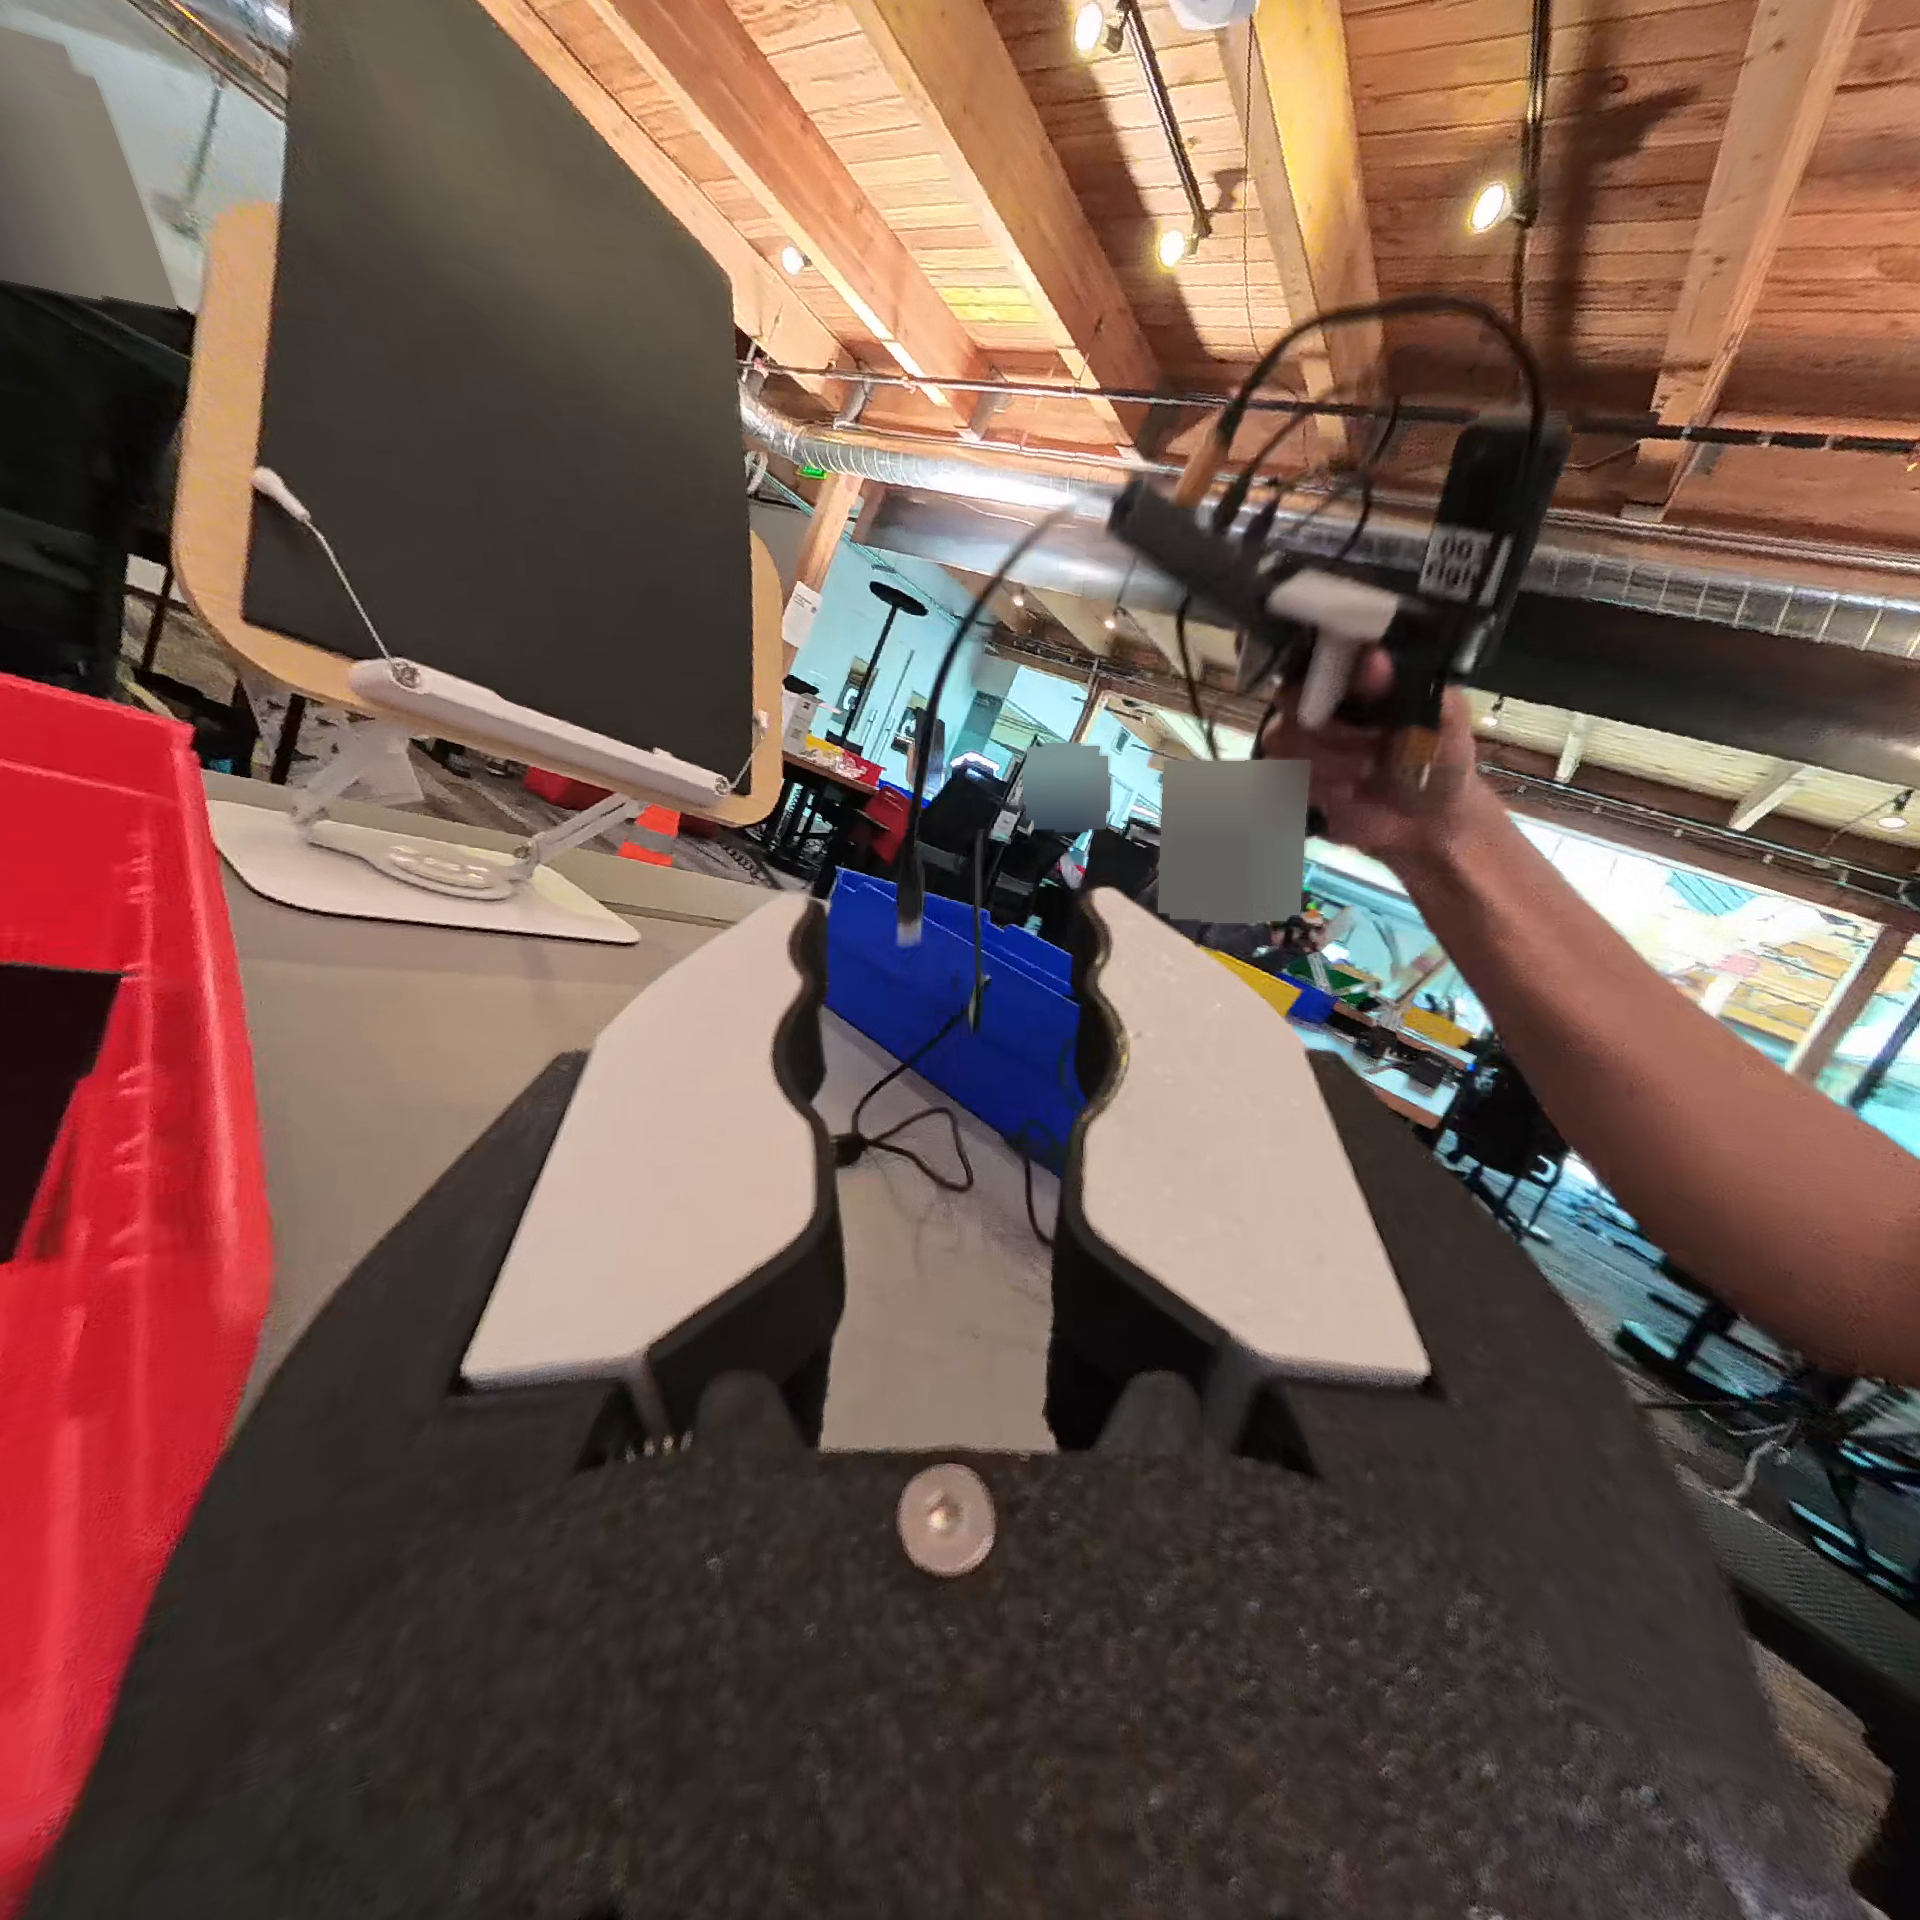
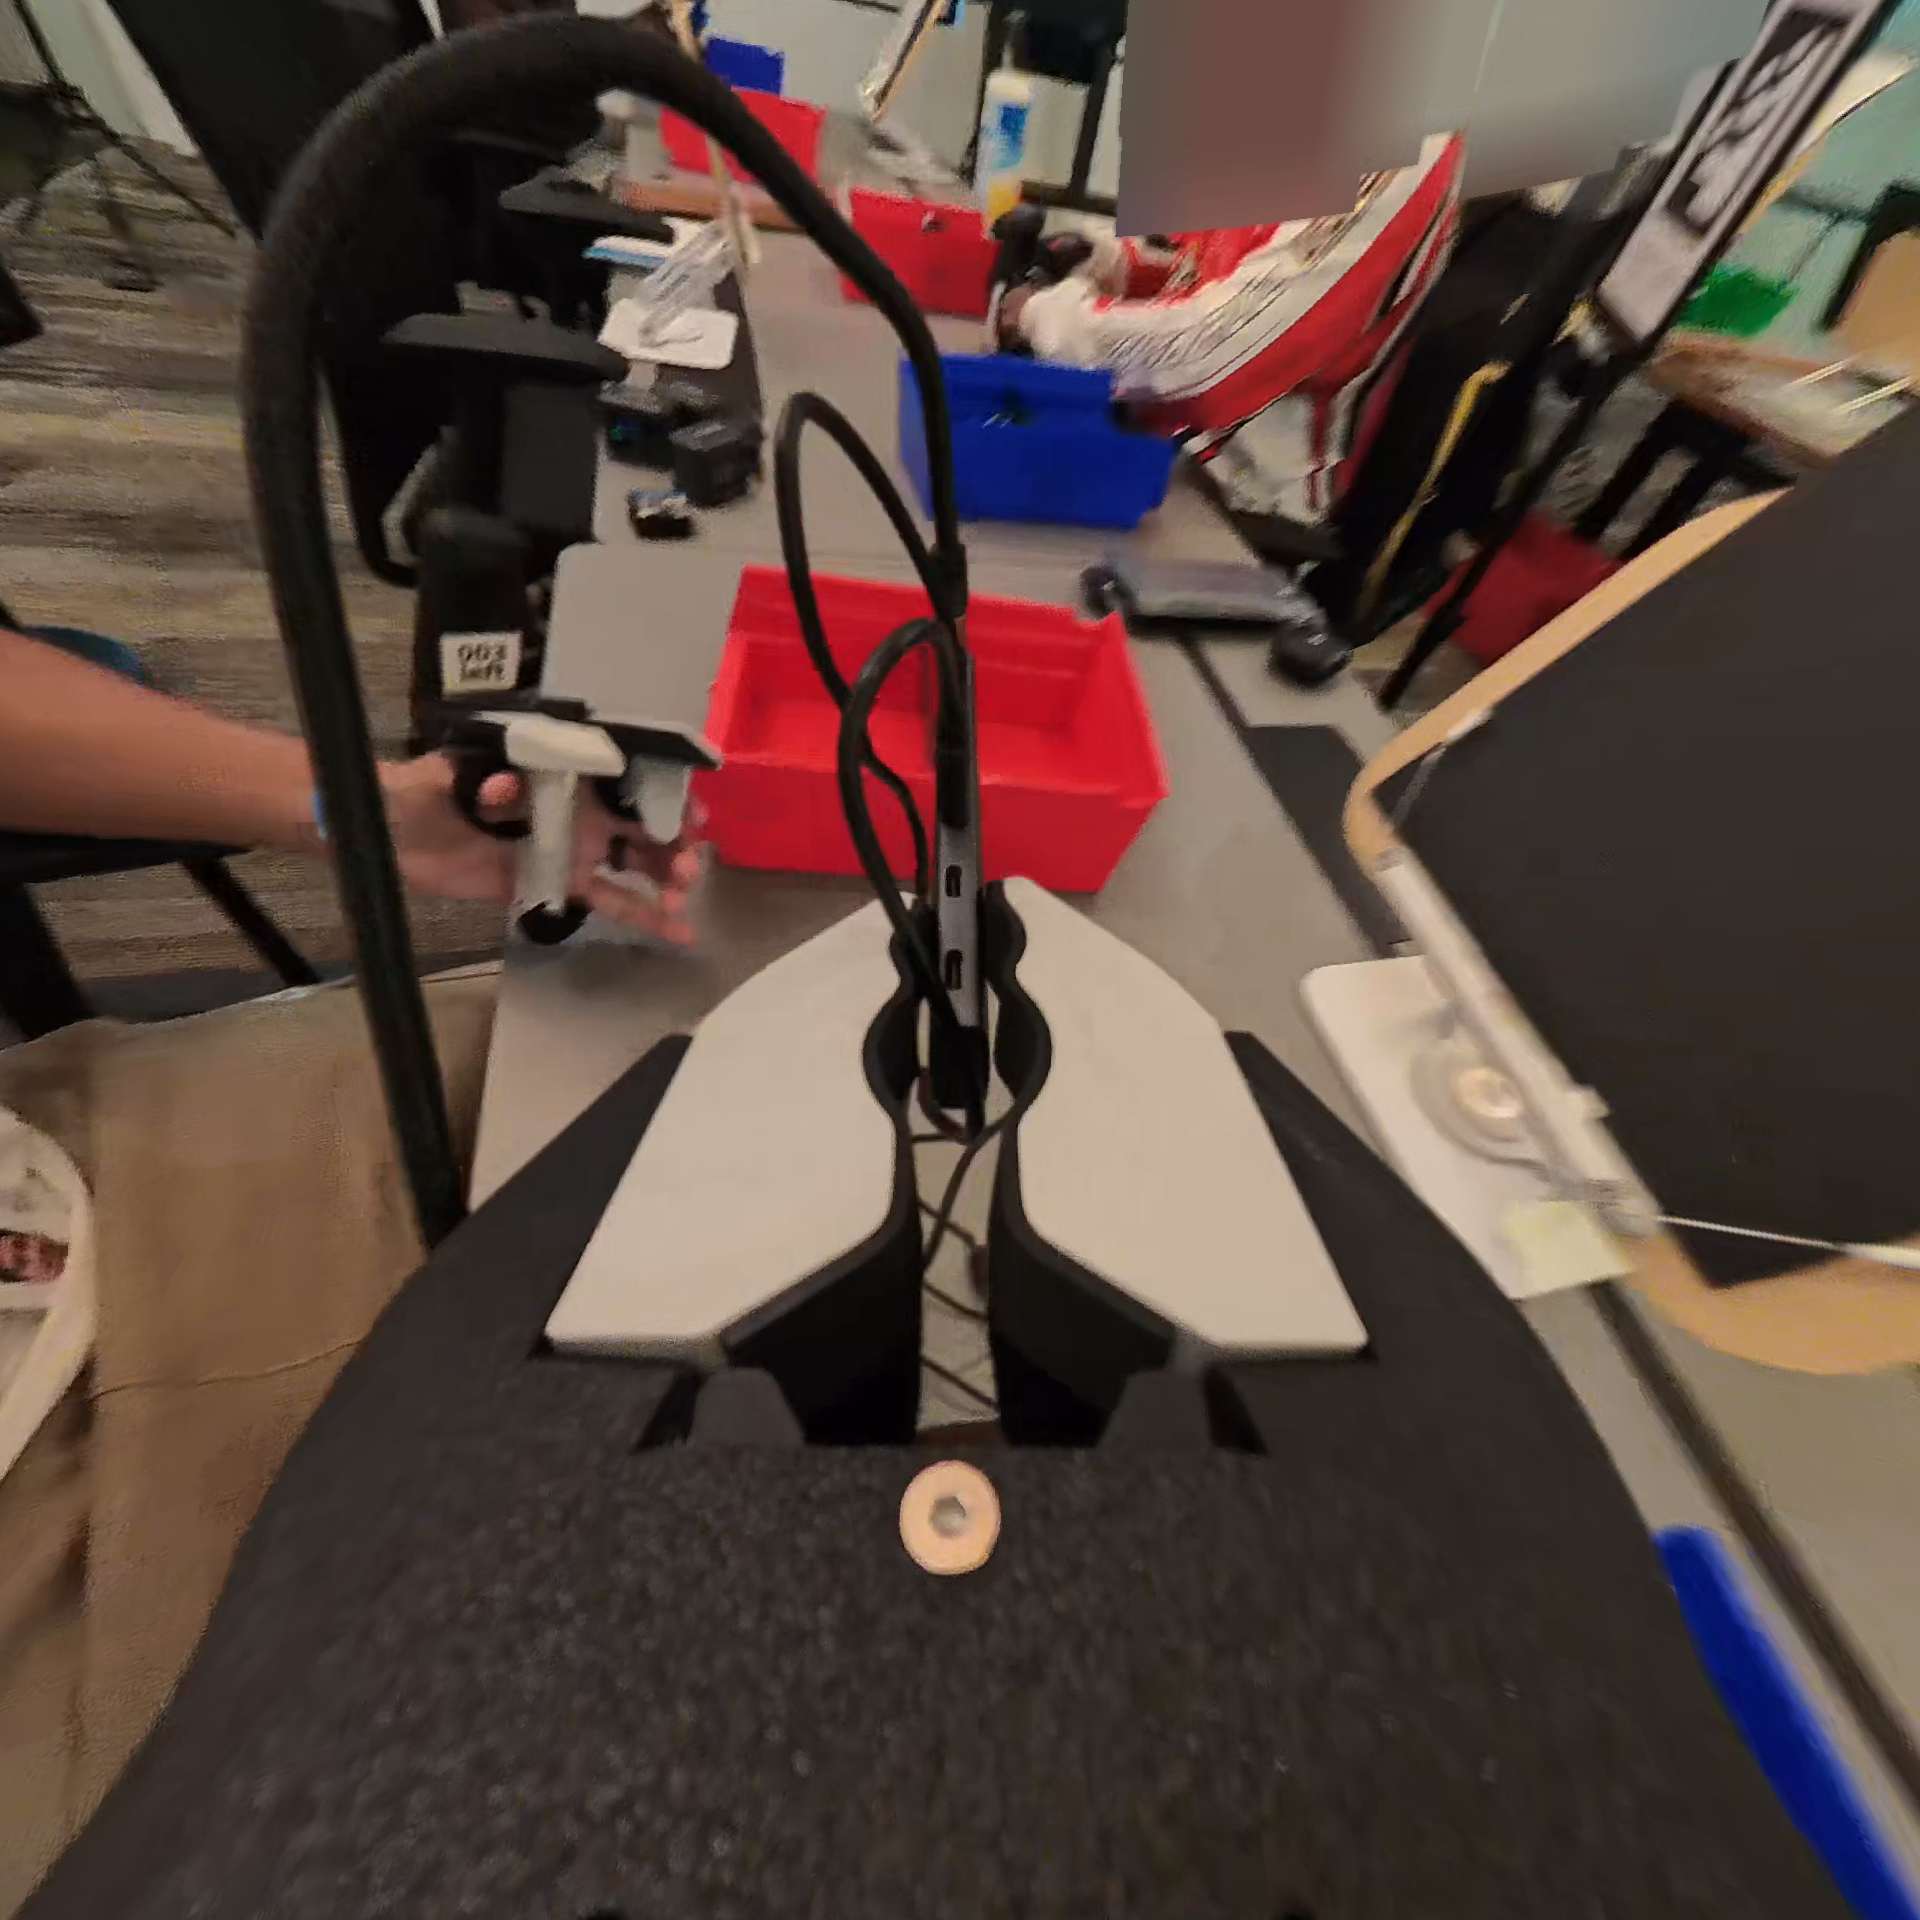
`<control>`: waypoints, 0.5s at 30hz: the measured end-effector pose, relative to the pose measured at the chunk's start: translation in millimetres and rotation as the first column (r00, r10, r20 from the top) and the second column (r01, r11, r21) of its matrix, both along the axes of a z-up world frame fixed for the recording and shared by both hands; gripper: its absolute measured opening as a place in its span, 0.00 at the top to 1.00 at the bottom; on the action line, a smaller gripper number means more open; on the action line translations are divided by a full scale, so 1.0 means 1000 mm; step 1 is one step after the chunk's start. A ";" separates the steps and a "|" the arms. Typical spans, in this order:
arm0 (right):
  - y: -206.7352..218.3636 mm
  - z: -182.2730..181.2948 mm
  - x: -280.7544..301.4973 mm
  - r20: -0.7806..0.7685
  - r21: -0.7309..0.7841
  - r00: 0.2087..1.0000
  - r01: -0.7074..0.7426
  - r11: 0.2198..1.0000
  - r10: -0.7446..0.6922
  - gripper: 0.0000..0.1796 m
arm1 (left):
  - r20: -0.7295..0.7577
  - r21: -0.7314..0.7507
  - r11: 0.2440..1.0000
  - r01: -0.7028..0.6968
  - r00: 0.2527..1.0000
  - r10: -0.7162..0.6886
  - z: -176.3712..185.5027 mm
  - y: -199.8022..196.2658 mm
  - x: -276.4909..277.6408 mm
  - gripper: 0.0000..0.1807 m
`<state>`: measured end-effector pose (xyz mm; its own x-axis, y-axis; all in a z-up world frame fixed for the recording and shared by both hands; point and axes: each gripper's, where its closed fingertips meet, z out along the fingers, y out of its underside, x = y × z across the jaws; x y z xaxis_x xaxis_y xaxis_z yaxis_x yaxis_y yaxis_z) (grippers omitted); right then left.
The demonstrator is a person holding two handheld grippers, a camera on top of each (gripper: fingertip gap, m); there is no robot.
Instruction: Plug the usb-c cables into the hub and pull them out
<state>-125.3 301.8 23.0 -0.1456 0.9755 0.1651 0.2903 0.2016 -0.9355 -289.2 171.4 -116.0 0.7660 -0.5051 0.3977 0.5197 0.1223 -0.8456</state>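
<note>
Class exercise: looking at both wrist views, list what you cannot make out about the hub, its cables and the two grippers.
- Hub, right wrist view: its lower end is hidden between the right gripper fingers.
- Hub, left wrist view: motion blur hides which ports are filled.
- Dangling cable plug, left wrist view: blurred, connector type unclear.
- Left gripper, right wrist view: small, blurred; opening unclear there.

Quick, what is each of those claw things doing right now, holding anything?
Left gripper: open, holding nothing.
Right gripper: shut on the hub, lifted off the table, its cables looping and hanging from it.
</note>
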 end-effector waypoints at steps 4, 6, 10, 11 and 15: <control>0.046 0.080 0.025 -0.031 0.120 0.992 0.127 0.985 -0.124 0.95 | -0.045 -0.018 0.999 0.044 0.998 -0.045 -0.006 0.000 0.013 0.78; 0.070 0.122 0.038 -0.052 0.167 0.980 0.200 0.965 -0.194 0.95 | -0.086 -0.026 0.998 0.058 0.994 -0.060 -0.009 0.001 0.021 0.78; 0.113 0.206 0.064 -0.110 0.223 0.938 0.347 0.911 -0.330 0.95 | -0.102 -0.043 0.995 0.085 0.991 -0.089 -0.013 0.002 0.029 0.78; 0.121 0.226 0.071 -0.131 0.230 0.924 0.382 0.895 -0.360 0.95 | -0.096 -0.048 0.995 0.089 0.991 -0.093 -0.014 0.002 0.029 0.78; 0.144 0.293 0.101 -0.221 0.223 0.872 0.481 0.848 -0.436 0.95 | -0.073 -0.050 0.995 0.088 0.993 -0.091 -0.015 0.004 0.024 0.78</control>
